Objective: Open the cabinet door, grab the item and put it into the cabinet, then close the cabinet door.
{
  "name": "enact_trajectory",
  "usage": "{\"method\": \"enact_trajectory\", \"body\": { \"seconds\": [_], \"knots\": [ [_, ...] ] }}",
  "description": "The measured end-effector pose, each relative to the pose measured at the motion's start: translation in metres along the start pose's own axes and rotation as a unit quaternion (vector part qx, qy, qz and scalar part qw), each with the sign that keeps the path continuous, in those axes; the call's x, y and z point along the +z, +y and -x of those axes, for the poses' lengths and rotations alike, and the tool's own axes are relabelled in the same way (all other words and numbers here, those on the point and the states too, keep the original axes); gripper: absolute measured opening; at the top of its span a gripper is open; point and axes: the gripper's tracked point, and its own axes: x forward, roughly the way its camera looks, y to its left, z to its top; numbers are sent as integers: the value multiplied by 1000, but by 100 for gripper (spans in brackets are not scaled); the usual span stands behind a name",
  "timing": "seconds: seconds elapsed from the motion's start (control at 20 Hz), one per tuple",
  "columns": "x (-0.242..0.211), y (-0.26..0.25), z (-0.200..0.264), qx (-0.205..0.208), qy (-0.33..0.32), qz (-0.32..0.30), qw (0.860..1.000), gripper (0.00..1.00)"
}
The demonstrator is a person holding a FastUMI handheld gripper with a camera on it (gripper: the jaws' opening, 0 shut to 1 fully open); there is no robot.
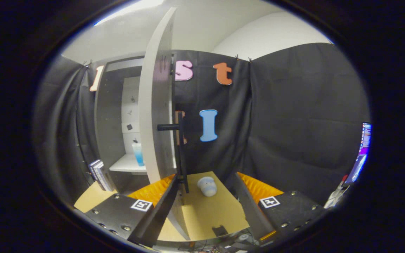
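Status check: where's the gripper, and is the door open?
Gripper open, fingers straddling the door's black handle. Cabinet door swung open, edge-on. Item on the cardboard just ahead, untouched. Blue cup already on the shelf.

The gripper view is riding low over the tabletop point(206, 214), looking forward along the 2 fingers point(153, 211) toward the booth's back wall. It is sitting very near the open cabinet door point(155, 116), seeing it almost edge-on

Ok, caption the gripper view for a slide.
Open gripper by the black bar handle of the swung-open white cabinet door; small pale jar ahead.
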Motion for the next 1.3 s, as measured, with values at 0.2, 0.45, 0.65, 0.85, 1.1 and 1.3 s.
{"method": "enact_trajectory", "body": {
  "seconds": [0.2,0.45,0.65,0.85,1.1,1.3],
  "knots": [
    [-8,39,-6,49,7,4,999,95],
    [-15,85,-11,102,16,-14,995,96],
    [-20,112,-13,133,25,-22,991,96],
    [-22,140,-20,163,29,-17,986,97],
    [-18,176,-36,193,27,-6,981,98],
    [-22,217,-63,219,31,-10,975,100]
  ]
}}
